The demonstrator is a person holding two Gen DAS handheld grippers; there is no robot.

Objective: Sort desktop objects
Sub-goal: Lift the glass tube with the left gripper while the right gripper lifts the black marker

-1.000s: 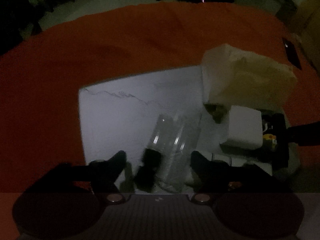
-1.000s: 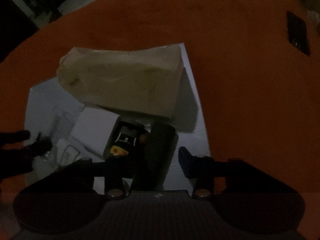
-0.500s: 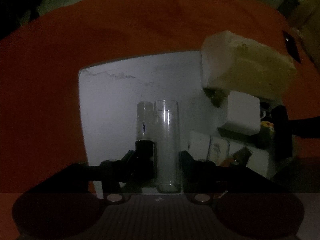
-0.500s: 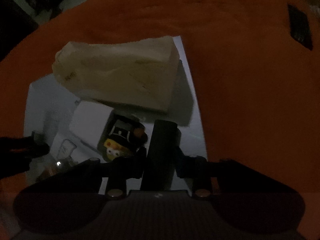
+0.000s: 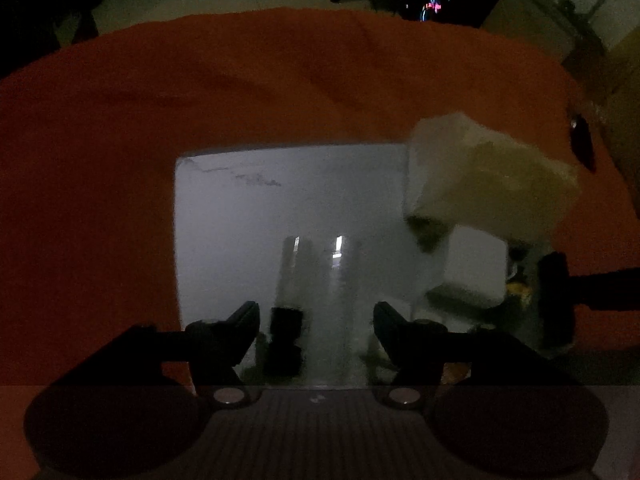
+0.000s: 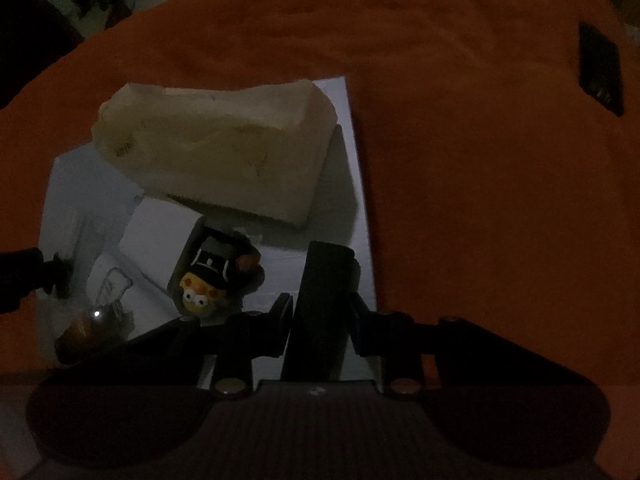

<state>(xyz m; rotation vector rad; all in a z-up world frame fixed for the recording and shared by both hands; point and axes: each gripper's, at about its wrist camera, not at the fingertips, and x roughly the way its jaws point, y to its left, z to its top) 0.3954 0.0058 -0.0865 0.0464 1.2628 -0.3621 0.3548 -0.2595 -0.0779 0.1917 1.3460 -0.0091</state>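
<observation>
The scene is dim. In the left wrist view my left gripper (image 5: 316,312) is open around a clear plastic tube case (image 5: 334,304) with a black-capped item (image 5: 286,332) beside it, on the white board (image 5: 240,216). Whether the fingers touch the case is unclear. In the right wrist view my right gripper (image 6: 320,312) is shut on a black rectangular block (image 6: 322,304), held over the board's right edge (image 6: 360,216). A small yellow-faced toy figure (image 6: 212,276) lies just left of it.
A cream paper-wrapped package (image 6: 216,148) lies across the board's far side, with a white box (image 6: 160,232) under it. An orange cloth (image 6: 480,200) covers the table. A dark flat object (image 6: 600,68) lies at the far right. Small packets (image 6: 108,292) sit at the left.
The left gripper closed in around the clear case and lifted it upright, then widened slightly. The right gripper closed on the black block and raised it.
</observation>
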